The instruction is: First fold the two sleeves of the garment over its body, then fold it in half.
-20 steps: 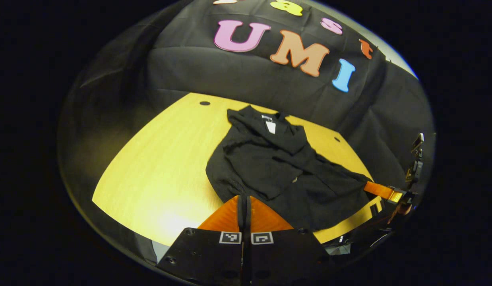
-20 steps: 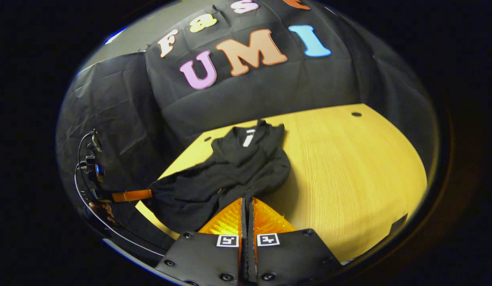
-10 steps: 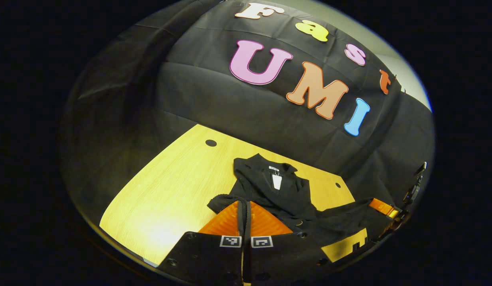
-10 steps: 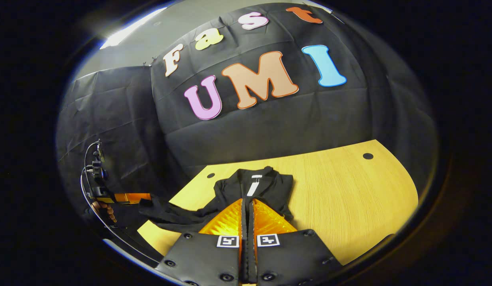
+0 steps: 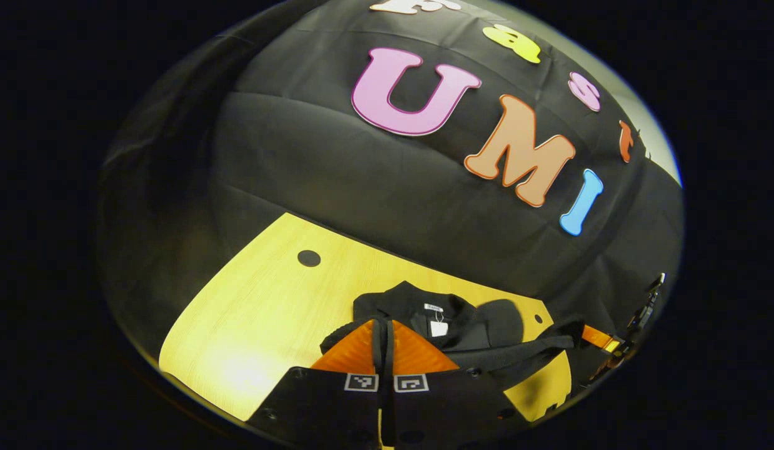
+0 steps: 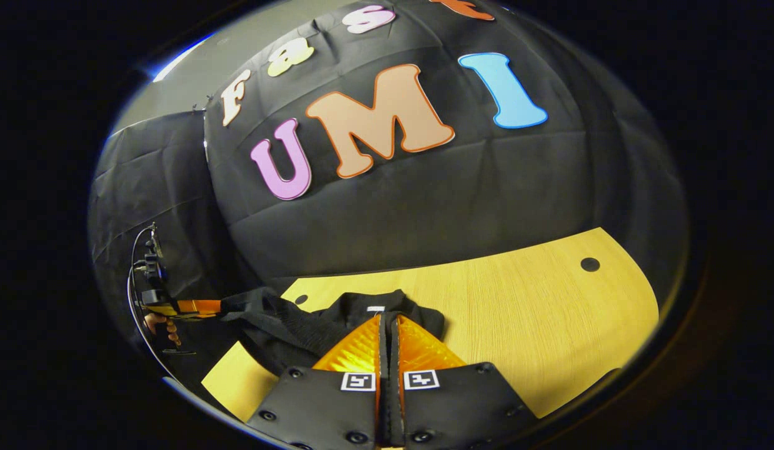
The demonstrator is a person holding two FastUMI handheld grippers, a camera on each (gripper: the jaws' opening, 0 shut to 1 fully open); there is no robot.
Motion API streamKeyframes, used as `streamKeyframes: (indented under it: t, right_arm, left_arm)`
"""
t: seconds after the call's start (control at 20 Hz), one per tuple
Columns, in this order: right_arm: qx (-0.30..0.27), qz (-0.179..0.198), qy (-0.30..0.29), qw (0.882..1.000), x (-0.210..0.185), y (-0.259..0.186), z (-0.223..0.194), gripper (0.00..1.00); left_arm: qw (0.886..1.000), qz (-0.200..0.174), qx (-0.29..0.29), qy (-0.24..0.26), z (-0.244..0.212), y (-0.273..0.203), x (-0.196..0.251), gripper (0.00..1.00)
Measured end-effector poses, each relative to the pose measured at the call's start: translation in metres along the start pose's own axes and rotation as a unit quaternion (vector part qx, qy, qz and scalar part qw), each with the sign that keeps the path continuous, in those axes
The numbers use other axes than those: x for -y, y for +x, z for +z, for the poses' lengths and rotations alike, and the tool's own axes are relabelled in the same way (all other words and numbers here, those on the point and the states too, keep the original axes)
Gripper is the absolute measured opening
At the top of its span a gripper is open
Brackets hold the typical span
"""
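Observation:
The black garment (image 5: pixel 462 322) lies on the yellow table (image 5: pixel 256 325), collar and white tag (image 5: pixel 438 328) toward the back wall. My left gripper (image 5: pixel 384 322) is shut on its near edge, raised above the body. From there a band of fabric stretches right to my right gripper (image 5: pixel 603 339). In the right gripper view, my right gripper (image 6: pixel 387 317) is shut on the garment (image 6: pixel 362 307) just short of the collar. The fabric runs left to the left gripper (image 6: pixel 199 306), held by a hand (image 6: pixel 159 325). The lower part of the garment is hidden under both grippers' bodies.
The table has a round hole at its far left (image 5: pixel 309 257) and another at its far right (image 6: pixel 589 264). Bare tabletop (image 6: pixel 524 337) spreads to the right of the garment. The black cloth wall stands close behind the table's back edge.
Both grippers have lifted the garment's near edge and carried it forward over the body toward the collar. The wall looks closer, and less of the garment shows.

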State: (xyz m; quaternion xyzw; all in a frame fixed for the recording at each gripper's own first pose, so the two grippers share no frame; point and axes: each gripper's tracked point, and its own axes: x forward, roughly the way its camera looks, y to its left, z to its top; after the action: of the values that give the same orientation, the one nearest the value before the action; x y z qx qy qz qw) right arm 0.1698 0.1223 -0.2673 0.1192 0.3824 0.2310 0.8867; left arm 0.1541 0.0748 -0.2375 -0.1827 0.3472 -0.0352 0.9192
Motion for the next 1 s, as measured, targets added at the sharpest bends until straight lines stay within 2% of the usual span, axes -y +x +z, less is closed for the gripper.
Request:
streamKeyframes:
  t: [0.15,0.2,0.25,0.3,0.4,0.45,0.55,0.65,0.7,0.85,0.9,0.95,1.0]
  right_arm:
    - [-0.017,-0.007,0.007,1.0,0.026,0.057,0.011,0.02]
    - [-0.052,-0.026,0.021,0.998,0.04,0.072,0.005,0.02]
    - [-0.058,-0.06,0.033,0.996,0.056,0.087,0.003,0.02]
    - [-0.037,-0.091,0.032,0.995,0.073,0.092,0.014,0.34]
    - [0.023,-0.12,0.007,0.992,0.088,0.097,0.04,0.97]
    - [0.04,-0.127,-0.007,0.991,0.091,0.092,0.047,0.98]
    - [0.056,-0.142,-0.033,0.988,0.092,0.086,0.05,0.98]
    - [0.07,-0.141,-0.043,0.987,0.088,0.073,0.058,0.94]
    - [0.078,-0.14,-0.045,0.986,0.082,0.062,0.06,0.98]
    - [0.124,-0.125,-0.056,0.983,0.036,0.014,0.076,0.98]
    - [0.147,-0.122,-0.069,0.979,0.017,-0.005,0.084,1.0]
    - [0.171,-0.12,-0.081,0.975,-0.001,-0.026,0.094,0.98]
    - [0.2,-0.117,-0.094,0.968,-0.021,-0.049,0.104,0.98]
  left_arm:
    - [1.0,0.008,-0.018,0.008,0.009,0.06,-0.003,0.0]
    - [0.999,0.02,-0.03,0.016,0.008,0.079,-0.007,0.0]
    - [0.998,0.044,-0.042,0.027,0.008,0.09,-0.017,0.0]
    - [0.997,0.064,-0.023,0.039,0.016,0.099,-0.023,0.24]
    - [0.996,0.064,0.052,0.041,0.058,0.111,-0.01,0.73]
    - [0.993,0.064,0.089,0.048,0.065,0.102,-0.005,0.97]
    - [0.986,0.08,0.12,0.088,0.079,0.093,-0.002,0.95]
    - [0.981,0.103,0.112,0.122,0.081,0.077,-0.008,0.94]
    - [0.979,0.11,0.113,0.13,0.082,0.069,-0.007,0.95]
    - [0.973,0.094,0.16,0.139,0.101,0.022,0.014,0.95]
    - [0.968,0.093,0.184,0.144,0.111,0.0,0.022,0.95]
    - [0.962,0.087,0.212,0.149,0.119,-0.023,0.029,0.94]
    - [0.96,0.068,0.222,0.155,0.12,-0.042,0.041,0.93]
